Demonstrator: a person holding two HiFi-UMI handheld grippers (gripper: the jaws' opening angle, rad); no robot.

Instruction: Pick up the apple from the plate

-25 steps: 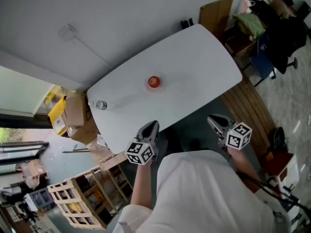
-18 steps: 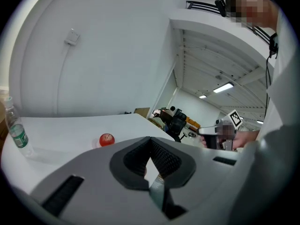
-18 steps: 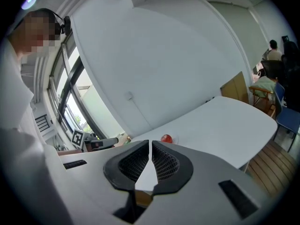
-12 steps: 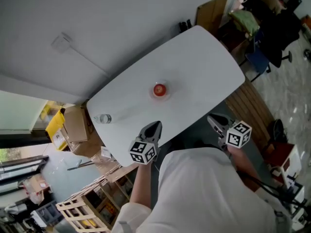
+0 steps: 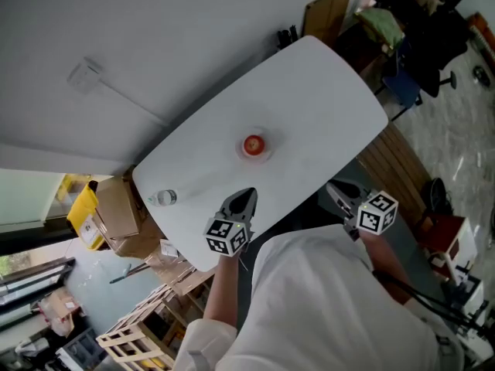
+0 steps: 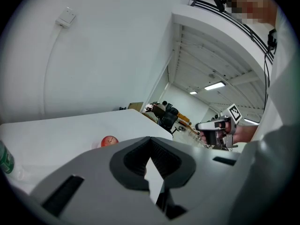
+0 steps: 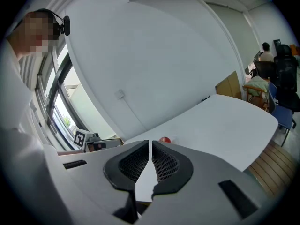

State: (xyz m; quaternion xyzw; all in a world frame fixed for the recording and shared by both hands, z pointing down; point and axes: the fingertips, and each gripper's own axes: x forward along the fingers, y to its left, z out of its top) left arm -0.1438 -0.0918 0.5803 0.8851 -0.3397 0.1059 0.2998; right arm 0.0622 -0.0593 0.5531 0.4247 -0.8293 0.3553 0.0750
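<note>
Head view: the apple (image 5: 253, 143) sits on its plate (image 5: 264, 153) on the table (image 5: 325, 91). The left gripper (image 5: 246, 196) and right gripper (image 5: 336, 188) are both well apart from the apple. This looks like the reaching step.
Left gripper view: jaws closed, holding nothing. The apple (image 6: 109, 141) is well ahead.
Right gripper view: jaws closed, empty. The apple (image 7: 164, 139) is well ahead.
Next: a gripper should probably open its jaws and go to the apple.

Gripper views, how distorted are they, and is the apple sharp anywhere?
Left gripper view: strong fisheye, black corners, ceiling lines bowed; the apple is small yet fairly crisp. Right gripper view: same fisheye, window bright at left, apple peeking over the jaws. Head view: even light, no hard shadows, apple tiny but clear on the table.
</note>
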